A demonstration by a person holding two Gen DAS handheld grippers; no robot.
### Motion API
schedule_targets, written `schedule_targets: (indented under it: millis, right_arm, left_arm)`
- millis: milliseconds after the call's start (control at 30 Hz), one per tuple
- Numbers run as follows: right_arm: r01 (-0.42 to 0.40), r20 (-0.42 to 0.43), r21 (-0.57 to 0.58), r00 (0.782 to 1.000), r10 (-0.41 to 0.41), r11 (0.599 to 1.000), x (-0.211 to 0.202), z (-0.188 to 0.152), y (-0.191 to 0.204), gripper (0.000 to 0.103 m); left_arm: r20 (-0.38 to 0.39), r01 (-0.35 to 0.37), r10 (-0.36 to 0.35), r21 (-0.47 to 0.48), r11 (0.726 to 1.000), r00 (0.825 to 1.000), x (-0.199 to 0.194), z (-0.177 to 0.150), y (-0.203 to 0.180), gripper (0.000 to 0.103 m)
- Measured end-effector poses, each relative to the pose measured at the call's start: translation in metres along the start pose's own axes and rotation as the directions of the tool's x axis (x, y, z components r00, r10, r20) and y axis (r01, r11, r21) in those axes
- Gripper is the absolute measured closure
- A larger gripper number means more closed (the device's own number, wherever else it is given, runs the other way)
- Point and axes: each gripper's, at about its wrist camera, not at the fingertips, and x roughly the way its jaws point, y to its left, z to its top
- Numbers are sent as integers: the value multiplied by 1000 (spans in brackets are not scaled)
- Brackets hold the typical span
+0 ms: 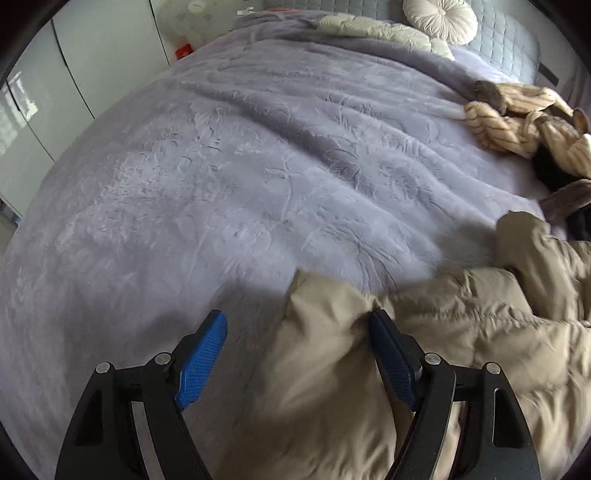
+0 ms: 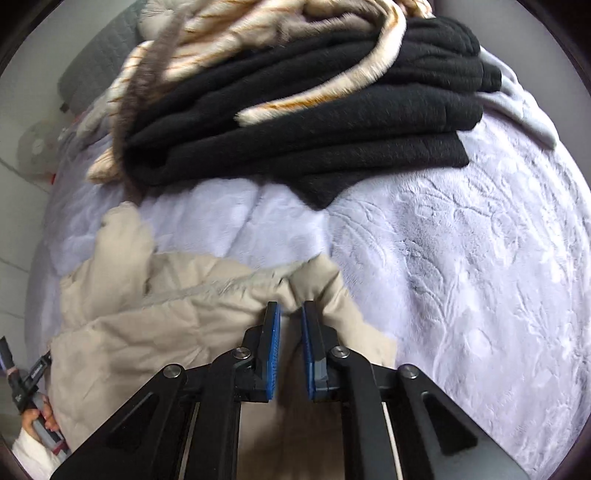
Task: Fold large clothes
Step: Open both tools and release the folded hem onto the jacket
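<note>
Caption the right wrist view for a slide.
Right claw pinches the beige jacket on the bed.

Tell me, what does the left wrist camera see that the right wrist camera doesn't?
Only the left wrist view shows the round cushion at the head of the bed, the white wardrobe doors, and the left gripper, open with a flap of the jacket between its fingers. Only the right wrist view shows the folded black garment in full and the right gripper, shut on the jacket's edge. Both show the beige jacket, the lilac bedspread and the striped furry garment.
</note>
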Motion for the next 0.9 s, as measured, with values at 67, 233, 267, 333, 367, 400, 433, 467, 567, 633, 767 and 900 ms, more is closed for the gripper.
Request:
schedule_targets:
  millis: [67, 233, 267, 333, 367, 400, 433, 467, 567, 633, 767, 900]
  right_arm:
    - [3, -16, 38, 1000, -2, 999, 13, 2, -7, 93]
    - [33, -40, 42, 999, -31, 999, 39, 4, -14, 94]
    - [35, -39, 41, 999, -34, 999, 40, 4, -15, 94]
    - [49, -34, 36, 998, -48, 998, 39, 5, -14, 94]
    - [61, -28, 33, 998, -60, 998, 36, 5, -12, 94]
    - [72, -21, 27, 997, -72, 997, 31, 5, -10, 94]
    - [83, -15, 18, 996, -83, 996, 26, 5, -8, 92]
    - [96, -5, 0, 995, -96, 995, 18, 4, -4, 90]
    - [98, 30, -31, 995, -97, 995, -7, -1, 4, 89]
    - [93, 54, -23, 994, -91, 995, -26, -8, 4, 86]
    - [72, 86, -3, 994, -71, 997, -58, -28, 6, 79]
    - [39, 83, -19, 996, -37, 999, -83, -56, 18, 71]
  left_arm:
    - [-2, -14, 14, 23, 1000, 1000, 10, 2, -8, 22]
    - [-34, -13, 14, 27, 1000, 999, 36, 4, -18, 22]
    - [-44, -10, 11, 16, 1000, 999, 39, 6, -17, 22]
    - [-57, -13, 13, -1, 1000, 998, 40, 9, -15, 22]
    - [-60, -16, 16, -5, 1000, 998, 35, 11, -13, 22]
    - [-60, -18, 17, -7, 1000, 998, 28, 12, -11, 22]
    - [-57, -15, 15, -7, 1000, 998, 22, 13, -9, 22]
    - [-51, -8, 8, -2, 1000, 999, 13, 14, -7, 22]
    - [-26, -3, 3, 27, 1000, 1000, -18, 11, 3, 22]
    - [-19, 5, -5, 47, 999, 1000, -38, 5, 8, 22]
    - [-39, 30, -27, 74, 997, 999, -65, -13, 10, 22]
    - [-80, 50, -41, 116, 992, 996, -84, -42, -5, 22]
